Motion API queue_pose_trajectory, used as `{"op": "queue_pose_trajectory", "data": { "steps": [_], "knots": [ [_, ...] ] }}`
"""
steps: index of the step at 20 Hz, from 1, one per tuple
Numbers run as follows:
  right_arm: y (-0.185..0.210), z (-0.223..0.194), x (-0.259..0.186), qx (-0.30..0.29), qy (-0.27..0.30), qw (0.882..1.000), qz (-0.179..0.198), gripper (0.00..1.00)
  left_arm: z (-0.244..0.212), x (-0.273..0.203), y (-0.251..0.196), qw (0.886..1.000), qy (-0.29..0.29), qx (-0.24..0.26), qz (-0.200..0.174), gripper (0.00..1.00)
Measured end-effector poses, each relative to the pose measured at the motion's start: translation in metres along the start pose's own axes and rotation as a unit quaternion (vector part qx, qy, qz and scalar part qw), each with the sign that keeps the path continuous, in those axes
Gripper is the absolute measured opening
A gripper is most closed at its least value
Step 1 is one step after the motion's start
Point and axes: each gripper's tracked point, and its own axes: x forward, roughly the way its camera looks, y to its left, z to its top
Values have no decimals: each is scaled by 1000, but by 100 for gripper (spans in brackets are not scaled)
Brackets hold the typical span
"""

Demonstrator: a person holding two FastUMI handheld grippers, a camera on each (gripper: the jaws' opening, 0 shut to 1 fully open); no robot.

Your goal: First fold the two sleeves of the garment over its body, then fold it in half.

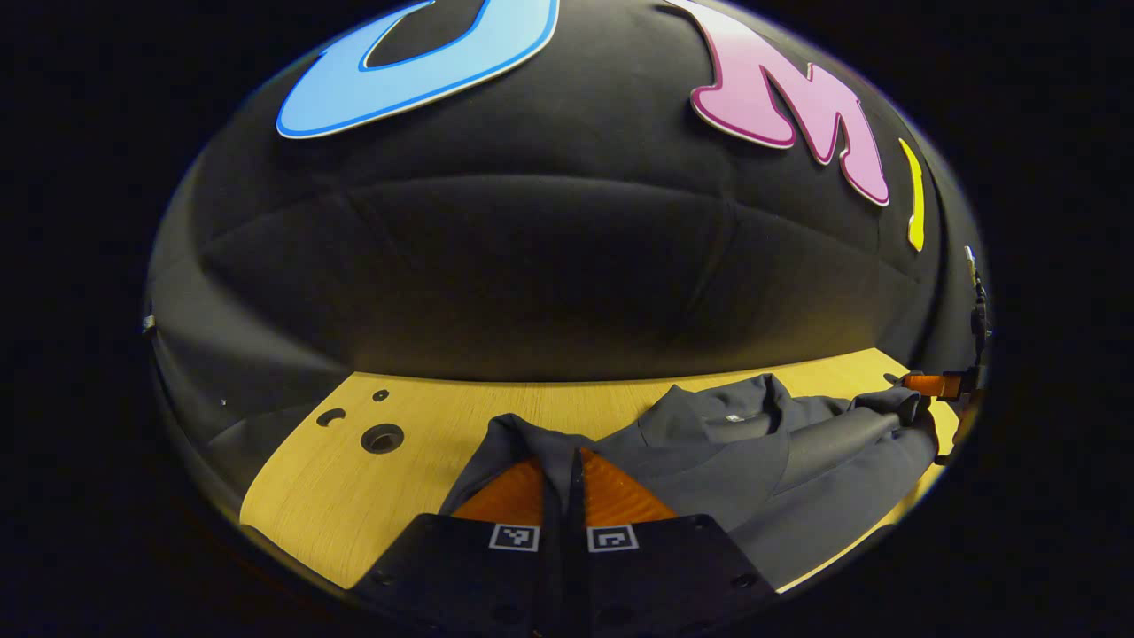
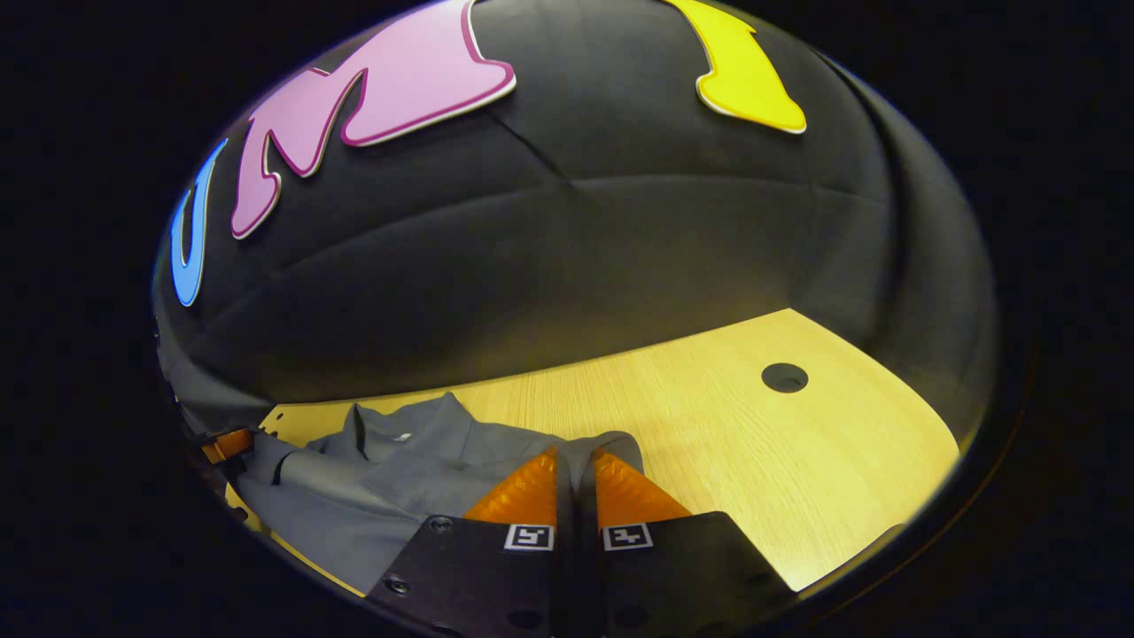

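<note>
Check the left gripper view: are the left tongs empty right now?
No. In that view the left tongs are closed, with a fold of the grey garment pinched between the fingers above the wooden table.

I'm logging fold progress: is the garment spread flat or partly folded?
Partly folded: the garment has one sleeve lying across its body, and each gripper pinches an edge on the table.

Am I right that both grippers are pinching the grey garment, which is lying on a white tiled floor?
Not quite: the garment lies on a light wooden table, not a tiled floor, as the right gripper view shows. The rest holds: the left gripper and the right gripper each have their fingers closed on the grey cloth.
</note>
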Motion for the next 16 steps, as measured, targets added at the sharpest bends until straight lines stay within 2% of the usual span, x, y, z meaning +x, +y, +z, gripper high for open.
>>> {"op": "queue_pose_trajectory", "data": {
  "steps": [6, 8, 10, 12, 13, 14, 15, 16],
  "knots": [
    [-6, -27, 13, -1, 30, 1000, -4, 7, -29, 10, -1, 999, 30, 11, 14, 6],
    [-9, -31, 16, 16, 39, 999, -5, 12, -36, 13, 3, 999, 38, 14, 26, 6],
    [-8, -28, 15, 26, 37, 999, -2, 18, -38, 12, 4, 999, 41, 9, 30, 18],
    [-11, -24, 12, 23, 35, 999, -3, 22, -37, 10, 5, 999, 39, 9, 33, 20],
    [-10, -24, 10, 22, 35, 999, -3, 30, -32, 7, 5, 999, 35, 8, 33, 22],
    [-8, -23, 7, 21, 36, 999, -2, 33, -30, 5, 2, 999, 31, 6, 29, 35],
    [-7, -23, 5, 18, 39, 999, -1, 31, -25, 4, 1, 999, 28, 4, 26, 48],
    [-6, -22, 0, 16, 39, 999, 0, 41, -24, 0, -2, 999, 26, 4, 22, 61]
  ]
}}
